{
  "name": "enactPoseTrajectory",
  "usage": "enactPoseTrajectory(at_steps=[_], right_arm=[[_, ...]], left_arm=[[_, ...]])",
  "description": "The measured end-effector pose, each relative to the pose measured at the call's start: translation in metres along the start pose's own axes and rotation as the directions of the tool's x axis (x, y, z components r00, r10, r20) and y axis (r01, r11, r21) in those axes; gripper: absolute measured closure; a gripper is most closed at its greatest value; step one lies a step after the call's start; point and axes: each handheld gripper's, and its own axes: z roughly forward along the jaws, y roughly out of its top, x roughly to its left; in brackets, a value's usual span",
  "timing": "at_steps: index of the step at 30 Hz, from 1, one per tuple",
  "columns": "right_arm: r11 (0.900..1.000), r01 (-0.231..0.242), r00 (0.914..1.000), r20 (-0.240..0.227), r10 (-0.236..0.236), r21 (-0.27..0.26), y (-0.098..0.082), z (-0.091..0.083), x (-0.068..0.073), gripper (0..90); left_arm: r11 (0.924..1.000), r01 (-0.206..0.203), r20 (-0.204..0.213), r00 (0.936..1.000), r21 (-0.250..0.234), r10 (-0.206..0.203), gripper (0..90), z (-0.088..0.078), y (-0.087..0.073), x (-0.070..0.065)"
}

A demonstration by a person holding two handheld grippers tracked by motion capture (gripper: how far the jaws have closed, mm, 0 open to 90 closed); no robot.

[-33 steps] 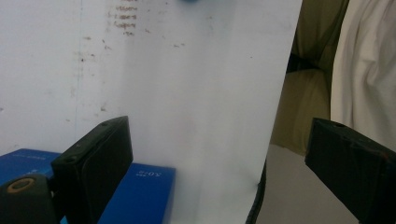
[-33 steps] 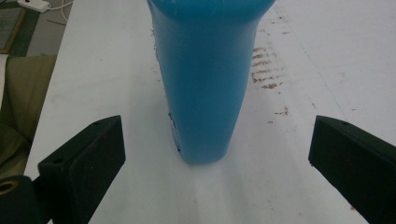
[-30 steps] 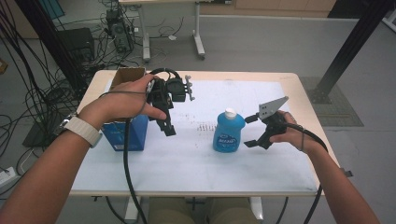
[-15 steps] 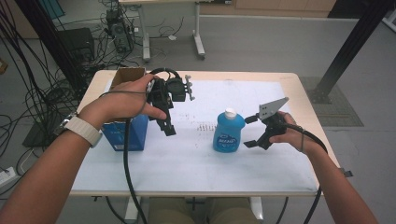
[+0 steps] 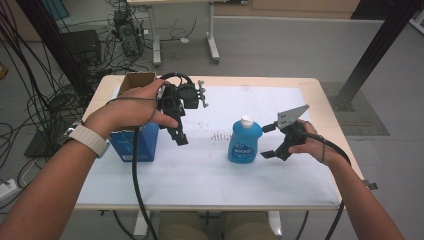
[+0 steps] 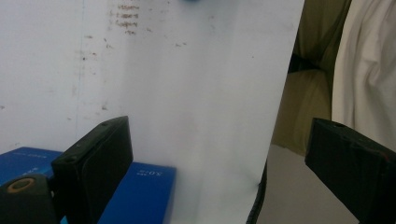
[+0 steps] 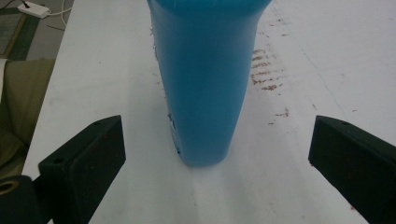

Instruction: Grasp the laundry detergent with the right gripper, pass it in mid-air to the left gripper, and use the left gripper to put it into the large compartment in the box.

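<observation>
From the high view I see a white-topped table with a pale wooden edge (image 5: 320, 87). A translucent blue plastic bottle with a white cap (image 5: 245, 140) stands upright near the middle of the table, a little to the right. My right gripper (image 5: 267, 141) sits just to the right of that bottle, low over the table, with its two black jaws spread wide and pointing at the bottle's side; they are not touching it. In the right gripper view the bottle (image 7: 205, 79) stands between the parted jaws, a little ahead of them, with clear gaps on both sides. My left gripper (image 5: 180, 137) is held up above the table's left part, tilted downward, beside an open blue cardboard box (image 5: 132, 140) that stands at the left edge. In the left gripper view its jaws are also wide apart with nothing between them, and the blue box (image 6: 140, 191) lies below, near the table's front edge
</observation>
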Motion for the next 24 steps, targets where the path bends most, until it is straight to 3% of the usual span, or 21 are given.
enactPoseTrajectory(at_steps=[24], right_arm=[[1.0,-0.015,0.9999,0.002,0.015,-0.017,-0.0069,0.0052,0.0012,3.7]], left_arm=[[1.0,0.003,-0.002,1.0,-0.003,-0.003,8.0,0.001,0.0008,0.0008]])
